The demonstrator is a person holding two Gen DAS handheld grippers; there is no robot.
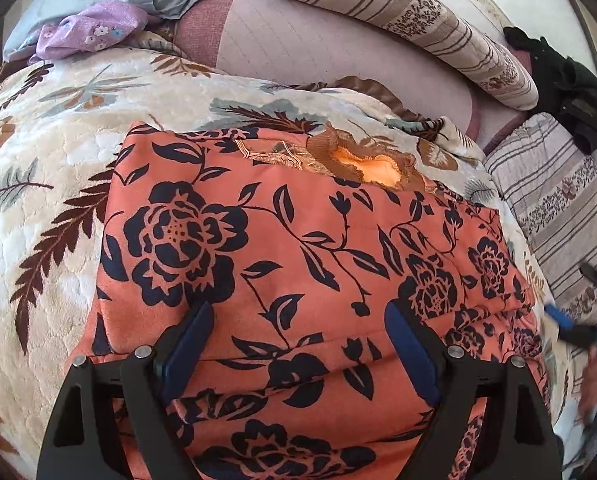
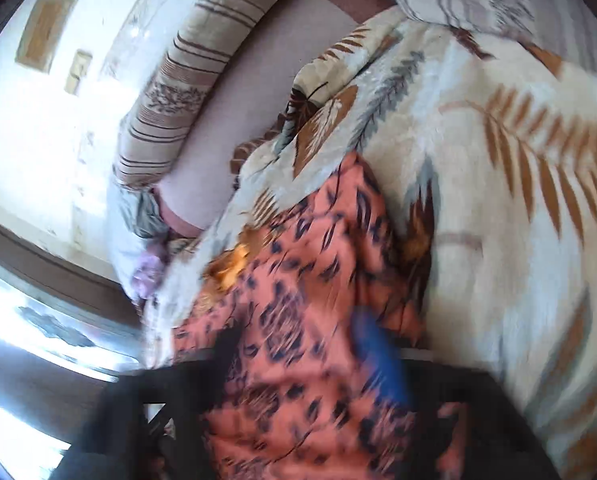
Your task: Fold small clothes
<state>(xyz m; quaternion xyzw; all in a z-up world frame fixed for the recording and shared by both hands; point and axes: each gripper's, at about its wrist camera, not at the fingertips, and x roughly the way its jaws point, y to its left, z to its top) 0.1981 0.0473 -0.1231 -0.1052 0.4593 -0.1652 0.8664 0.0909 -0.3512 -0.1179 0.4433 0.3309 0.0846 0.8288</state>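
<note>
Orange floral garment is lying folded on a leaf-patterned blanket, both grippers over it with fingers spread.

From the left: the left gripper is hovering over the garment's near part, its blue pads standing wide apart with cloth showing between them, nothing pinched. The garment's brown-trimmed neckline is facing the far side. At the right edge the right gripper is showing, blurred; in its own view the right gripper is standing wide over the garment, not pressing it. Striped pillows are lying beyond.
</note>
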